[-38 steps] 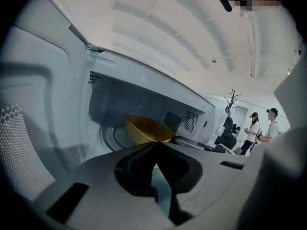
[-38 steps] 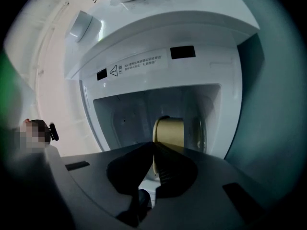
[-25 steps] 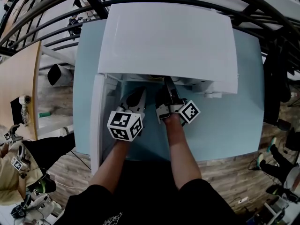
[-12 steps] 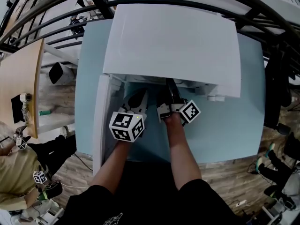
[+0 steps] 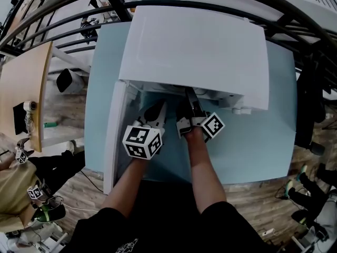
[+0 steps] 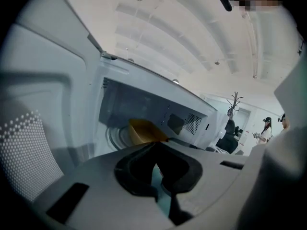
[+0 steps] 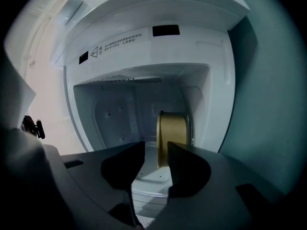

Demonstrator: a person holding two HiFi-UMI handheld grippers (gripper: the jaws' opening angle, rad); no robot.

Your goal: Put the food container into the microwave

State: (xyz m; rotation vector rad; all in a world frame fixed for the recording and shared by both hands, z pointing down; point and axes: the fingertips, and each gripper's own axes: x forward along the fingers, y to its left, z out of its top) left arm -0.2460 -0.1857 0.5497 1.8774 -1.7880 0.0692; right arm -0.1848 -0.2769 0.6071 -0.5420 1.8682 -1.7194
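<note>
Food container [image 7: 172,128] rests inside the microwave [image 5: 195,46], at 12 o'clock of the right gripper [image 7: 155,147], whose jaws have just been opening and now stand wide, pads clear of it. Left gripper [image 6: 154,145] is closed and empty. Risk: on withdrawal a spread jaw could snag the rim and drag the container out.

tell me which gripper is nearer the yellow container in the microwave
Right: right gripper, jaws just opened and empty, is just short of the container; left gripper is farther back.
</note>
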